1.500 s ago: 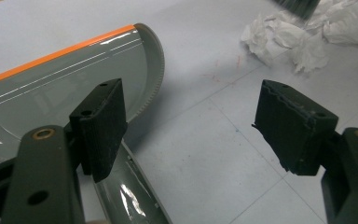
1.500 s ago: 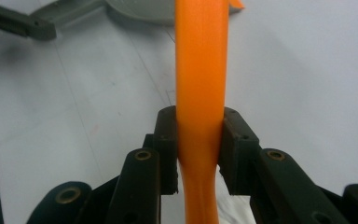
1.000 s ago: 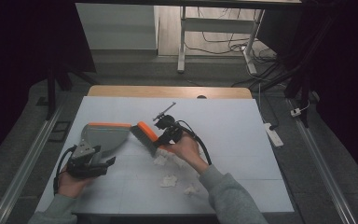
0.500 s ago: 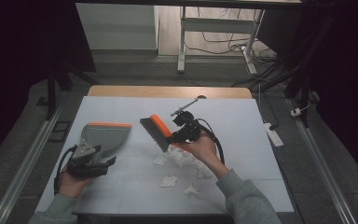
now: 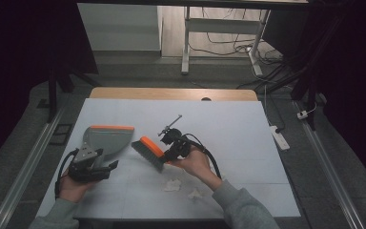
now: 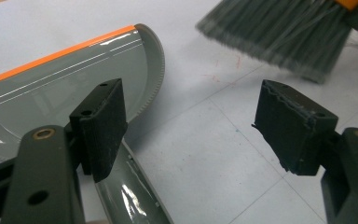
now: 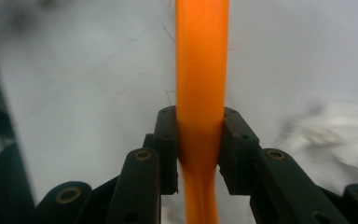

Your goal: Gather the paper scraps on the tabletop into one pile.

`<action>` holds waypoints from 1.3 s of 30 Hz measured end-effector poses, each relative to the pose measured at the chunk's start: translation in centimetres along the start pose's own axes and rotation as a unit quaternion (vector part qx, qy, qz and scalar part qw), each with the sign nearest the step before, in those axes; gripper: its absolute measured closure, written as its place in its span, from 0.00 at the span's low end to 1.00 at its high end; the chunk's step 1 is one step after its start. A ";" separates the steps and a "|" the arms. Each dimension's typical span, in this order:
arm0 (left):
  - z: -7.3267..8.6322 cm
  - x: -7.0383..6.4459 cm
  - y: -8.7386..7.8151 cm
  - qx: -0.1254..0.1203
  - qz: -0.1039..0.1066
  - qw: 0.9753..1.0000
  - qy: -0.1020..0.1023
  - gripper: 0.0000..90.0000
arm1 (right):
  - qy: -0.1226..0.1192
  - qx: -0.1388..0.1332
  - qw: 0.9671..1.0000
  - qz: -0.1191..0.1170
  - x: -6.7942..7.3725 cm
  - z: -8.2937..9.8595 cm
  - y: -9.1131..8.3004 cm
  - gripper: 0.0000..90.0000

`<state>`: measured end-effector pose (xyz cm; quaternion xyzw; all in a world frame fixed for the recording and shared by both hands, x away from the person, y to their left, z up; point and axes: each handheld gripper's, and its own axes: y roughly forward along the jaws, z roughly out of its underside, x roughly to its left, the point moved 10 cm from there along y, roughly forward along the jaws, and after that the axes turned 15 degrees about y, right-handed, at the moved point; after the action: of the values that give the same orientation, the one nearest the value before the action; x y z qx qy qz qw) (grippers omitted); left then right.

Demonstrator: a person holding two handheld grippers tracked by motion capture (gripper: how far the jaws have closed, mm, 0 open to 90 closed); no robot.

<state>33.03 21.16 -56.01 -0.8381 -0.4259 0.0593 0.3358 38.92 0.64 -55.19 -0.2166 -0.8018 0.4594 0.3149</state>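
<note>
A: White table point(image 5: 248, 129) in a dark room. At nine o'clock, left gripper point(image 6: 191, 130), jaws apart over the grey dustpan point(image 5: 106, 138) handle, holding nothing.

B: Centre: right gripper point(image 7: 199, 154) clamped on the orange brush point(image 5: 150, 150) handle; paper scraps point(image 5: 172, 185) at six o'clock.

A: Risk: unheld, the pan may skid when swept against; scraps scatter.

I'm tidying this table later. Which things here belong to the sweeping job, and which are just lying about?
Part of the job:
brush, held in the right claw
dustpan, by the open left claw
paper scraps

Lying about:
power strip beside the table
cables on the floor
</note>
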 end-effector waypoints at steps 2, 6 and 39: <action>0.0 0.0 0.0 0.000 0.001 1.000 0.000 0.29 | 0.010 -0.005 1.000 0.006 -0.9 0.2 -0.5 0.78; -0.1 -0.1 0.1 0.001 0.001 1.000 0.001 0.29 | 0.022 -0.017 0.999 0.038 -3.0 0.9 -1.7 0.78; -0.2 -0.3 0.3 0.005 0.001 1.000 0.004 0.30 | -0.100 0.033 0.993 -0.043 3.7 8.9 -5.7 0.78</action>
<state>33.09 20.73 -56.13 -0.8370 -0.4231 0.0583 0.3421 29.72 -5.08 -52.45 -0.1245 -0.8224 0.4910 0.2590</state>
